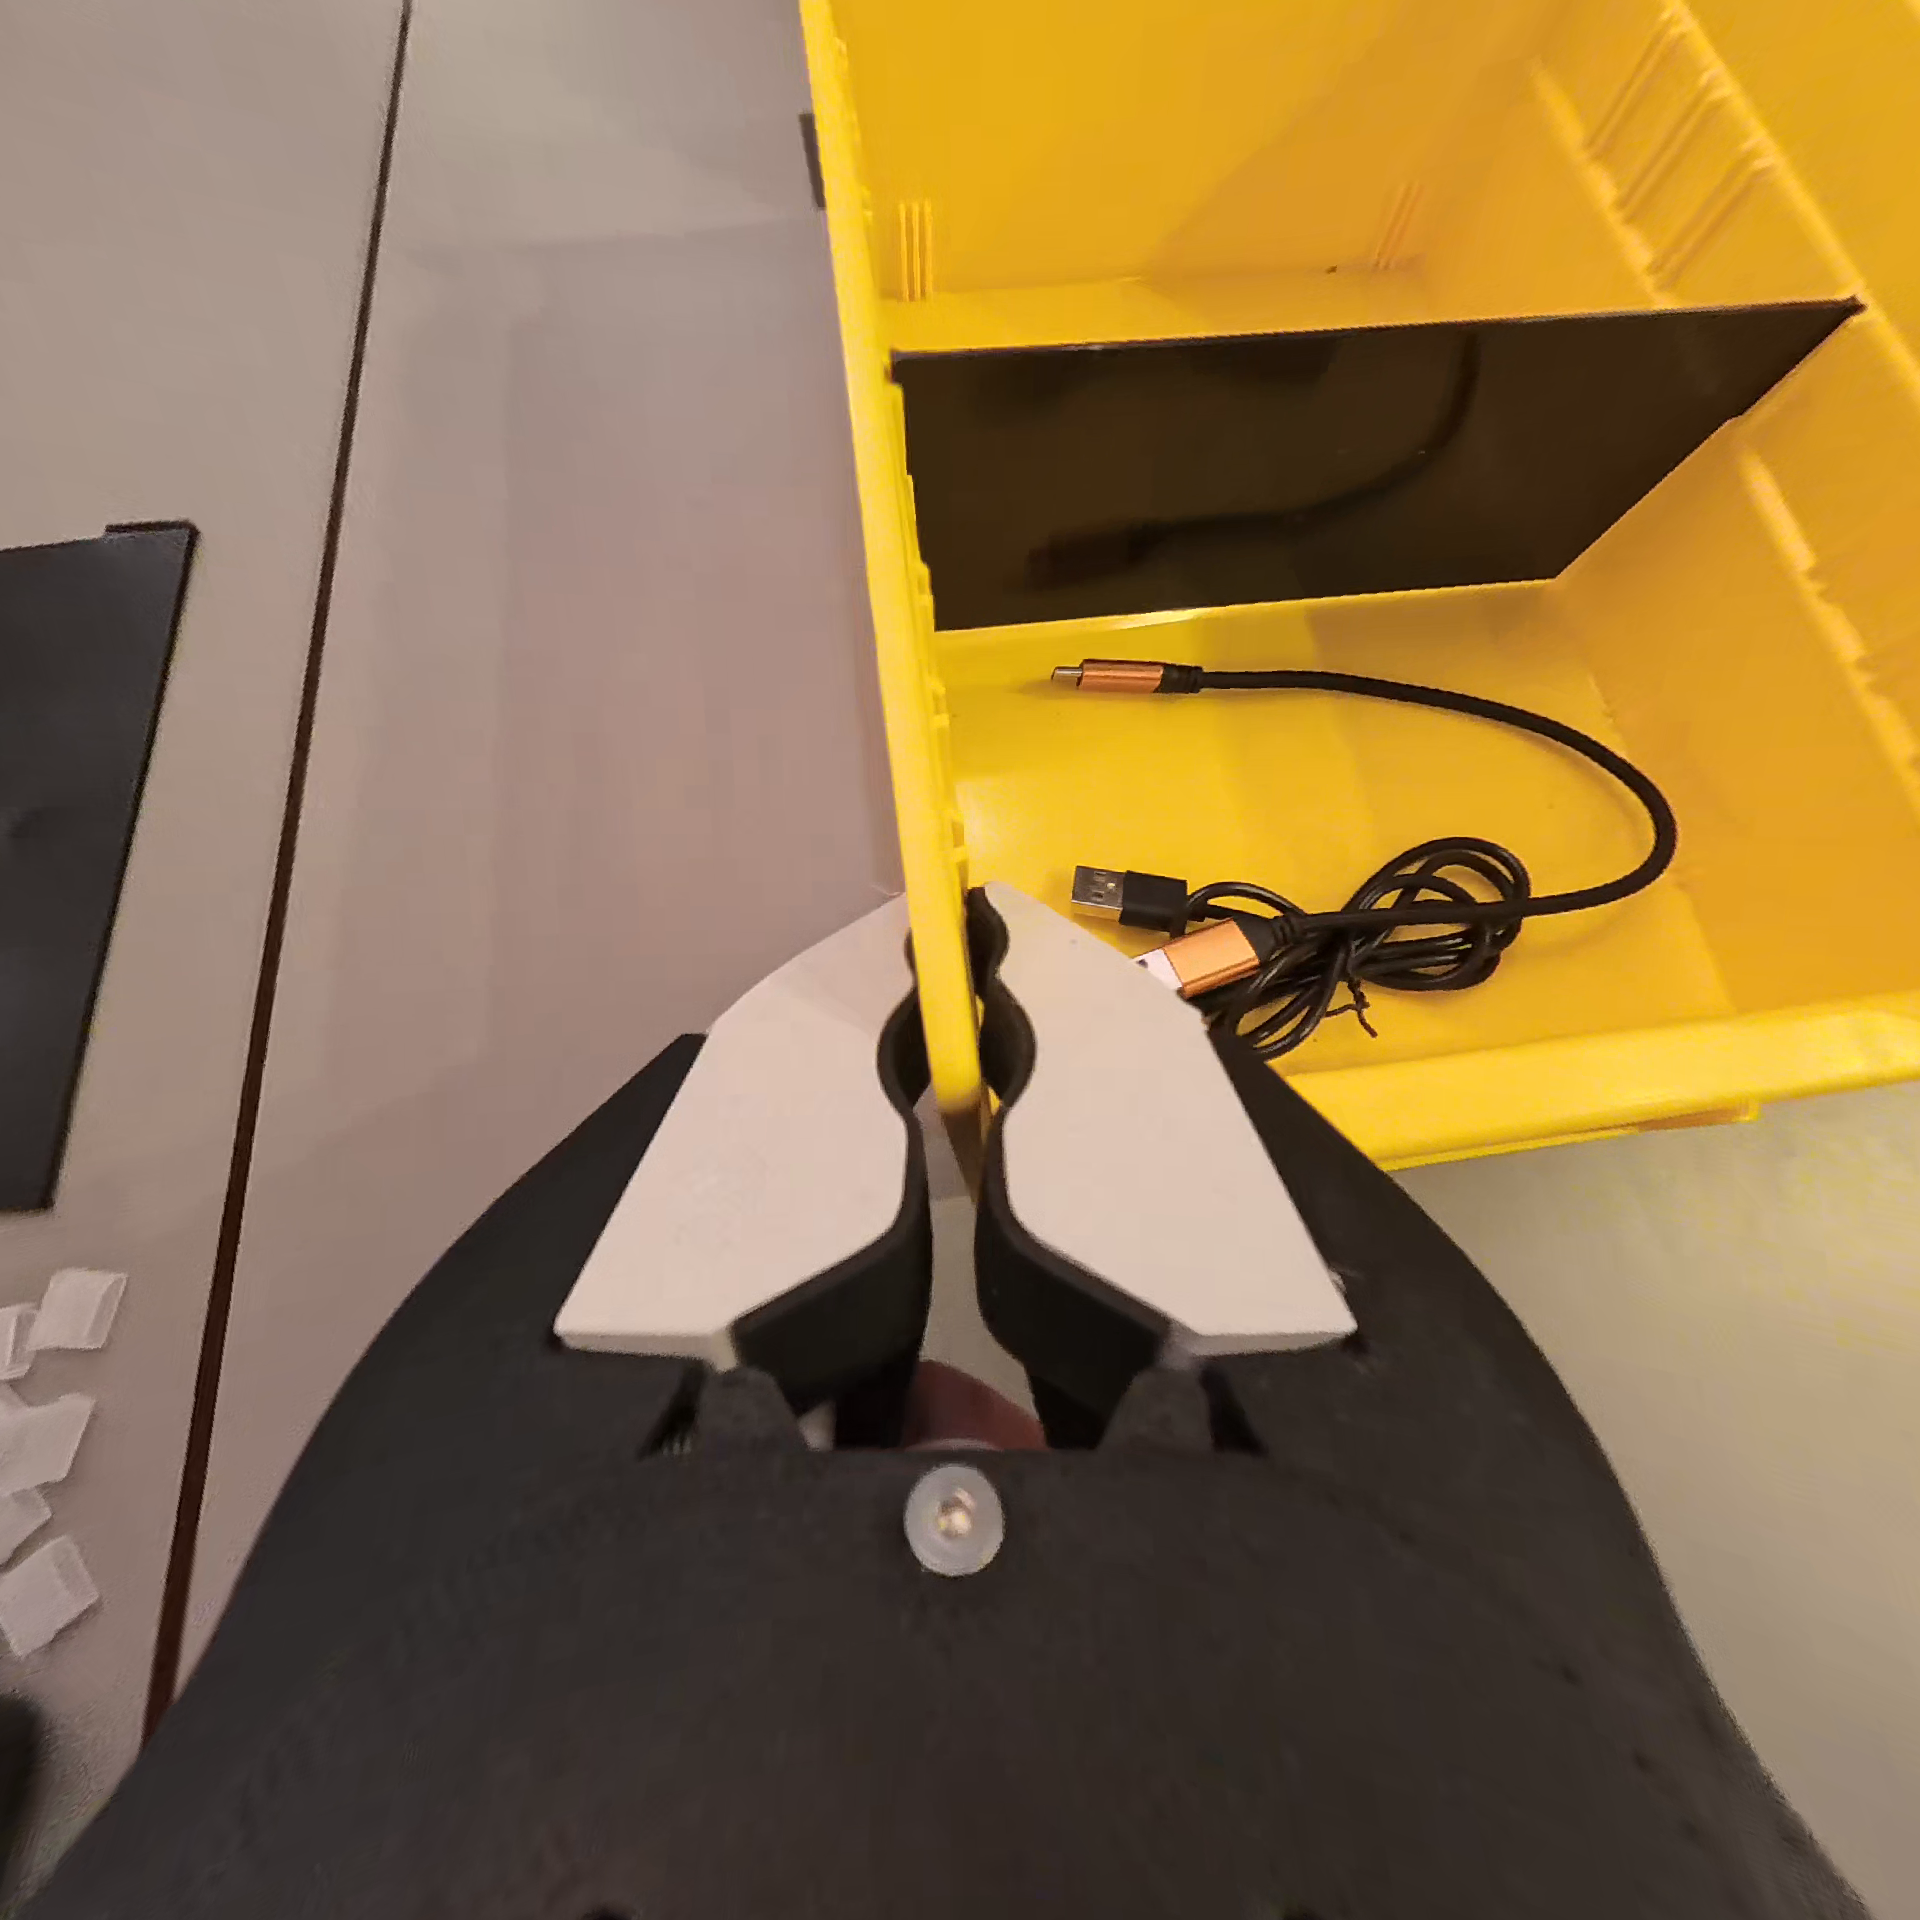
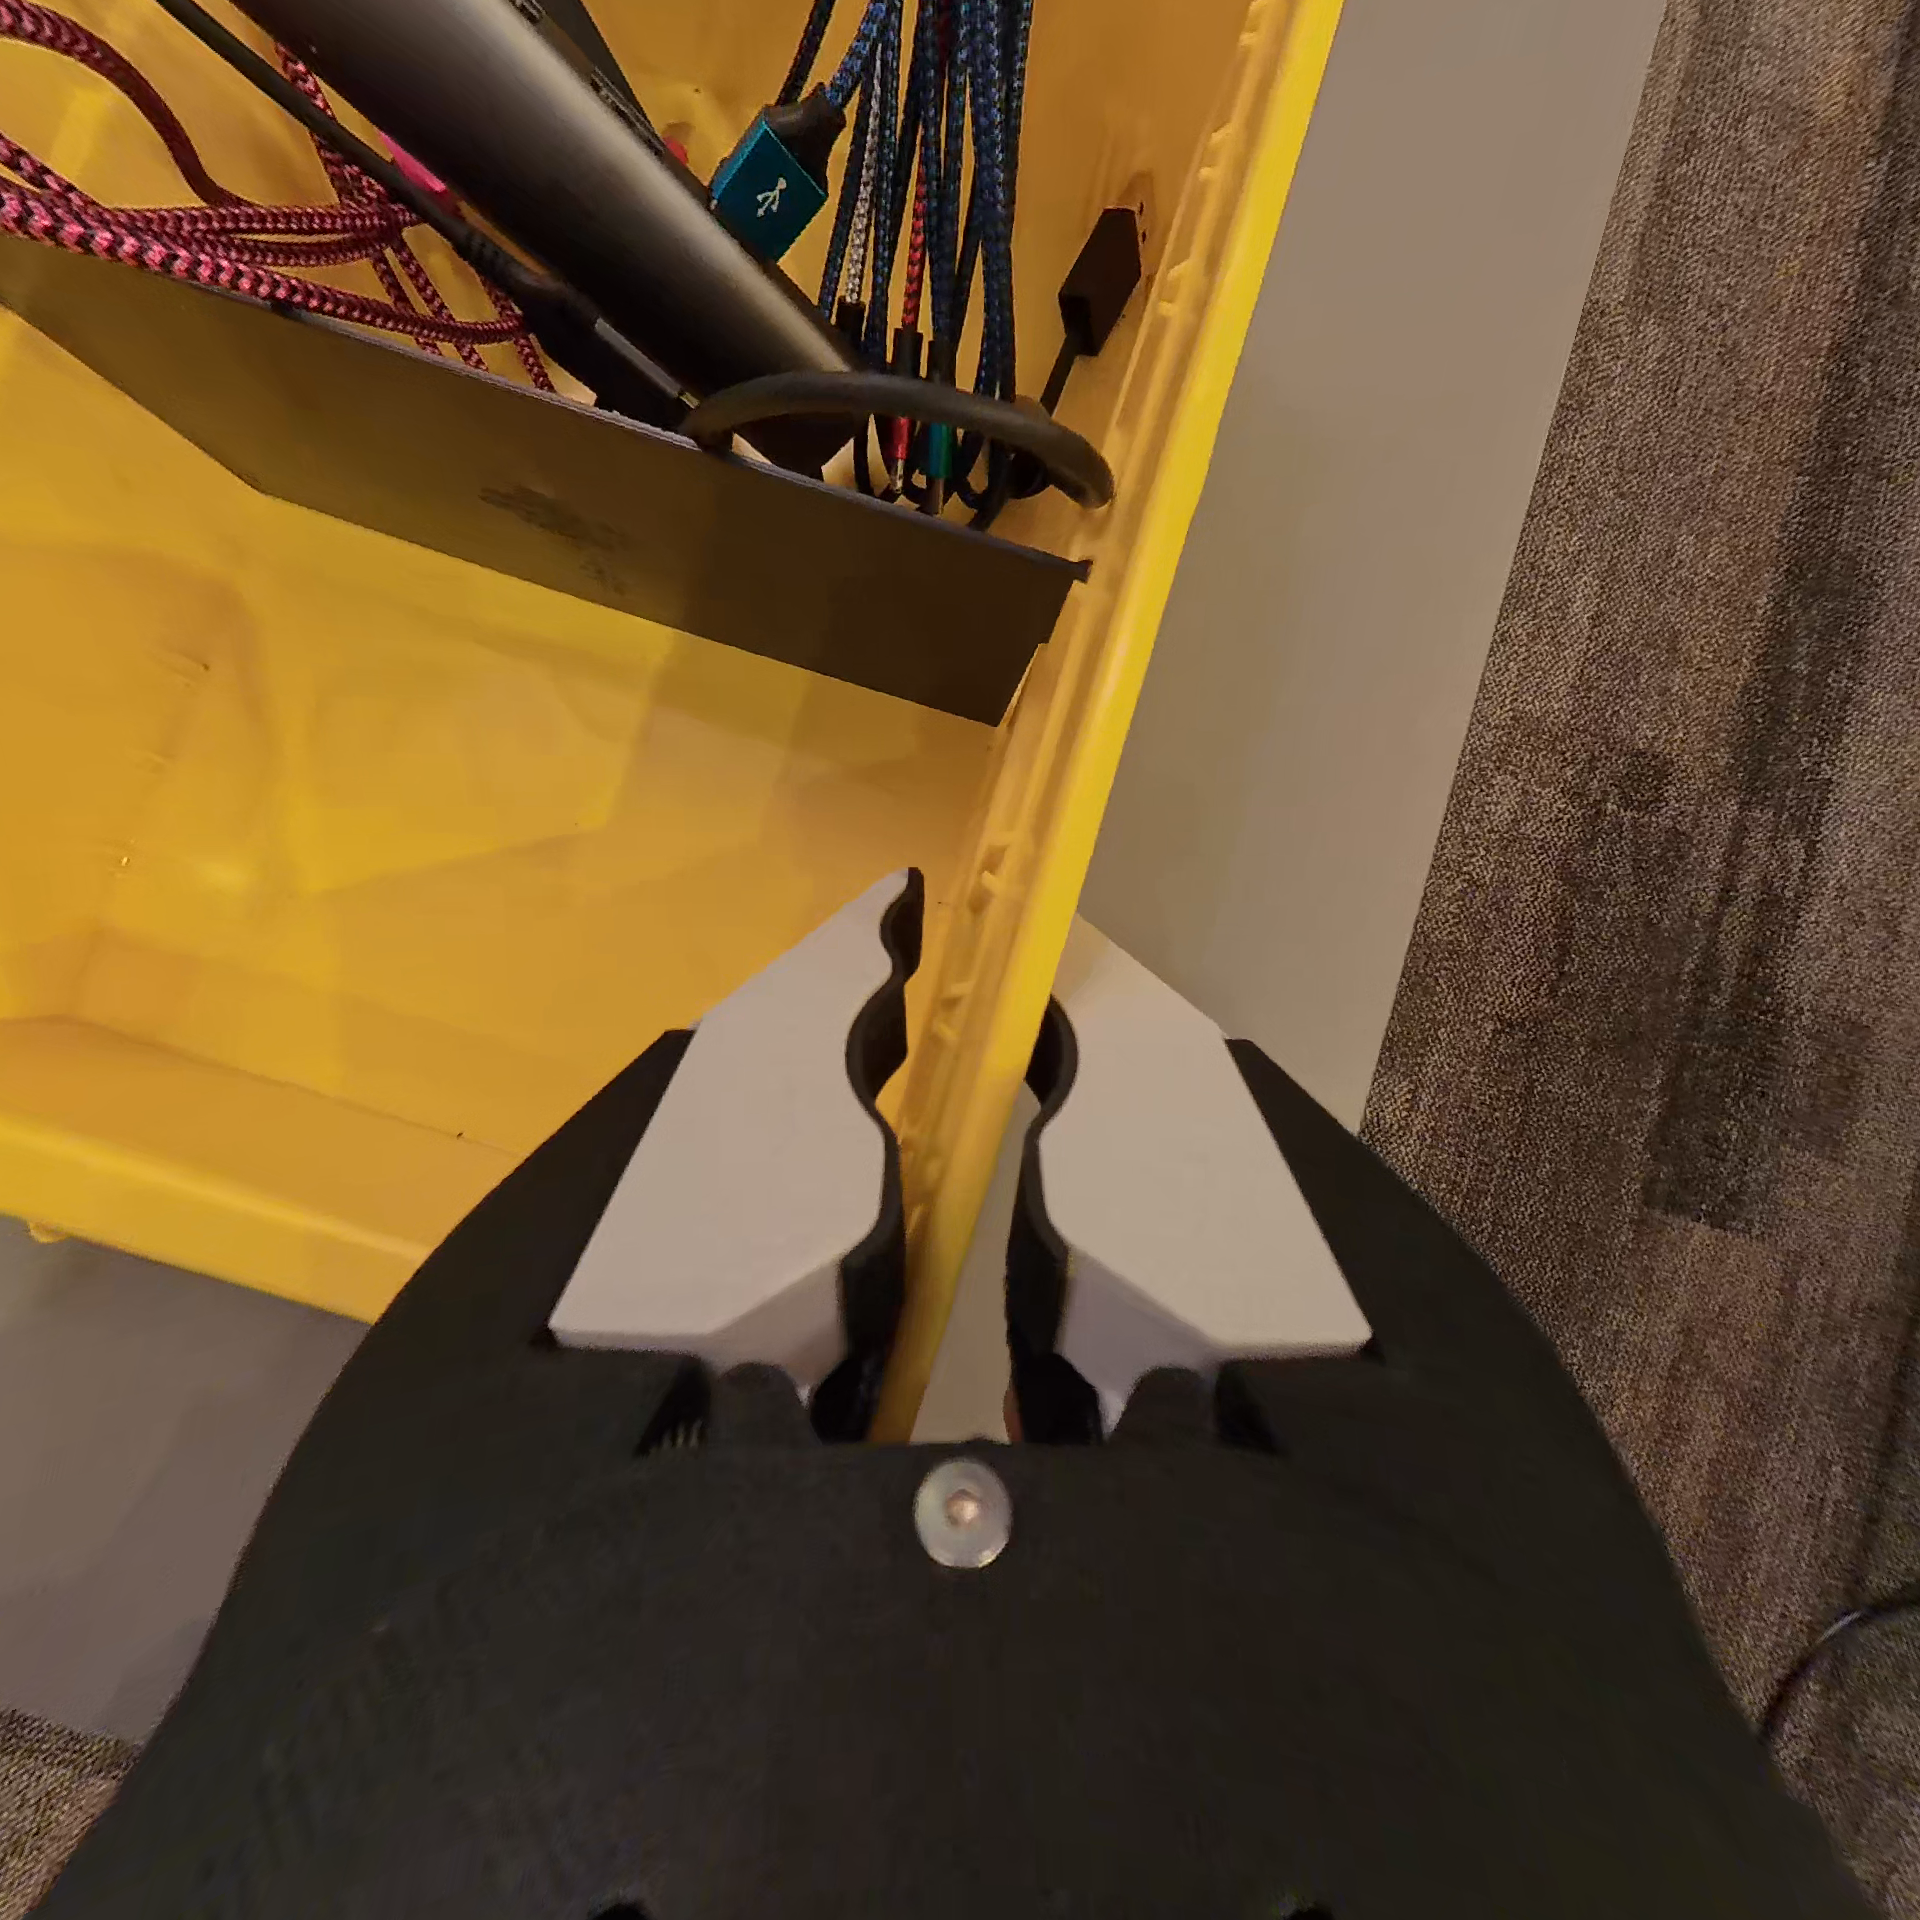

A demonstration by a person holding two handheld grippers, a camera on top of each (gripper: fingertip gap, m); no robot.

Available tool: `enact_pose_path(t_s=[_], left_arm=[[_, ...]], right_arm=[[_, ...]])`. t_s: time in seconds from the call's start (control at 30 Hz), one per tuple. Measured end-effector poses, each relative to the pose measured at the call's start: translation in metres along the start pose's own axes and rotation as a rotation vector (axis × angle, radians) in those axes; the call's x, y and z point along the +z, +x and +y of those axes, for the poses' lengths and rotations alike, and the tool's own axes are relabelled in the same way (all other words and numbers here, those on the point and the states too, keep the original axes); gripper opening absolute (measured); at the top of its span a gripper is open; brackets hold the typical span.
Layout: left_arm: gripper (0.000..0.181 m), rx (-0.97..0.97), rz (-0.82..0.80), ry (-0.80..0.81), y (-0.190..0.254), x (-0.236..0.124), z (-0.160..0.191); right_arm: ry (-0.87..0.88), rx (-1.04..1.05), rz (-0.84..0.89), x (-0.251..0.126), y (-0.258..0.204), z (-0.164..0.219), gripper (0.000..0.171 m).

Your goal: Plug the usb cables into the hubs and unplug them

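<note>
Pale table (image 1: 582,520), carpet floor (image 2: 1662,727) beyond right fingers. Yellow bin (image 1: 1195,135): left gripper (image 1: 951,935) fingers pinch its left wall, right gripper (image 2: 977,914) fingers straddle right wall, narrow, seemingly clamped. Black divider (image 1: 1299,468) ahead of left fingers. Grey hub (image 2: 582,177) far ahead of right fingers, blue cables (image 2: 935,208) beside it. Copper-plug cable (image 1: 1455,914) loose right of left fingers. Judgement: bin being positioned; this cable's plugging not begun.
</note>
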State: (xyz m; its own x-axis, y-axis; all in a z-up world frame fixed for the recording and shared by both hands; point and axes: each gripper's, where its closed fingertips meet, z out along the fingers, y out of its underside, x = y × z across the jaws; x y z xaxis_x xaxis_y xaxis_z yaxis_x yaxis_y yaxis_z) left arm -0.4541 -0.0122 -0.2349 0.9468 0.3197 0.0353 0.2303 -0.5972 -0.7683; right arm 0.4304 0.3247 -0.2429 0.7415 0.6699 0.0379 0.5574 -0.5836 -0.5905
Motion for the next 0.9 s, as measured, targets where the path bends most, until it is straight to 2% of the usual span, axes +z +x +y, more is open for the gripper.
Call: enact_pose_path(t_s=[0.3, 0.67, 0.9], left_arm=[[0.004, -0.061, 0.048, 0.03, -0.001, -0.024, 0.012], [0.004, -0.05, 0.119, 0.018, 0.023, -0.048, 0.039], [0.004, -0.022, 0.121, 0.085, 0.04, -0.071, 0.039]], right_arm=[[0.009, 0.015, 0.006, -0.005, -0.021, 0.004, 0.013], [0.036, 0.013, 0.004, -0.012, -0.063, 0.009, 0.017], [0.081, -0.005, -0.015, -0.016, -0.103, 0.008, 0.027]])
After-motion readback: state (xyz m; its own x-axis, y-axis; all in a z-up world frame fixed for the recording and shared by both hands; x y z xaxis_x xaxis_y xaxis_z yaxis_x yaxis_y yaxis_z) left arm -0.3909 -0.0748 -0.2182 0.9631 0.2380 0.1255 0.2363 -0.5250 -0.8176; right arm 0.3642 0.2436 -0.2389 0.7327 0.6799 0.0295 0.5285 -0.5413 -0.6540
